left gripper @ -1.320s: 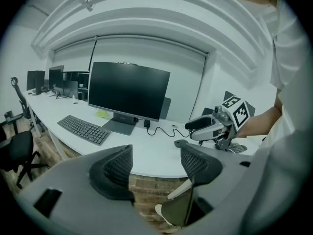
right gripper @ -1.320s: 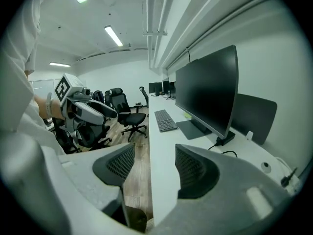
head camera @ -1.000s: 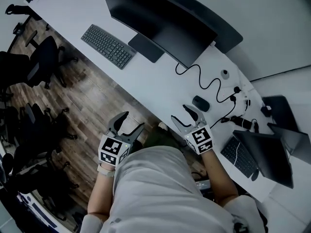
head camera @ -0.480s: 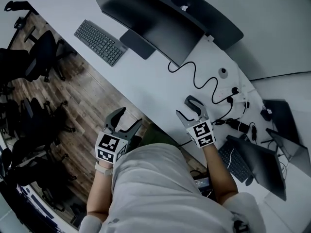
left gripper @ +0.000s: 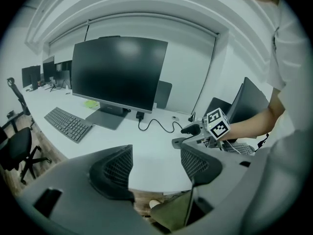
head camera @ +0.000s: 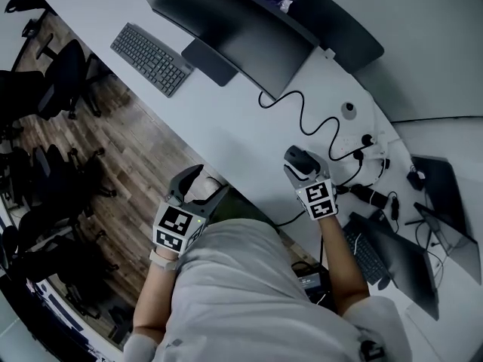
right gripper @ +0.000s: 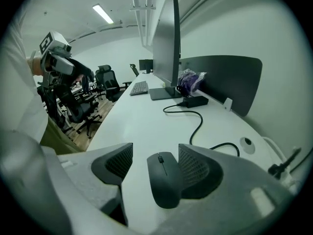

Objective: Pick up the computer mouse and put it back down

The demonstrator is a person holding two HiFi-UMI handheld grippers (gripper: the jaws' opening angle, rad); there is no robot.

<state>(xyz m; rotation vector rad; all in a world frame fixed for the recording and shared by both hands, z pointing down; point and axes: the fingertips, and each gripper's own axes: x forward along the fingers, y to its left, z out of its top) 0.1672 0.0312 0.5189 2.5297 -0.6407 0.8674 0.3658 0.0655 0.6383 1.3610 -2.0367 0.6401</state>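
Note:
The dark grey computer mouse (right gripper: 164,177) lies on the white desk (head camera: 234,134). My right gripper (right gripper: 155,161) stands open around it. The mouse touches the right pad (right gripper: 193,168), and a gap shows on the left side. In the head view the right gripper (head camera: 298,164) covers most of the mouse (head camera: 294,154). My left gripper (head camera: 204,184) hangs open and empty off the desk's front edge, above the wooden floor. In the left gripper view its jaws (left gripper: 155,163) frame bare desk, with the right gripper (left gripper: 195,130) beyond them.
A black cable (head camera: 309,119) snakes across the desk just behind the mouse. A large monitor (head camera: 226,21) and a grey keyboard (head camera: 147,49) stand to the left. A laptop (head camera: 392,262) and a power strip (head camera: 362,143) sit to the right. Office chairs (head camera: 60,89) fill the floor.
My right gripper has moved forward over the desk, and its open jaws now straddle the mouse that lay ahead of it. The left gripper has hardly moved.

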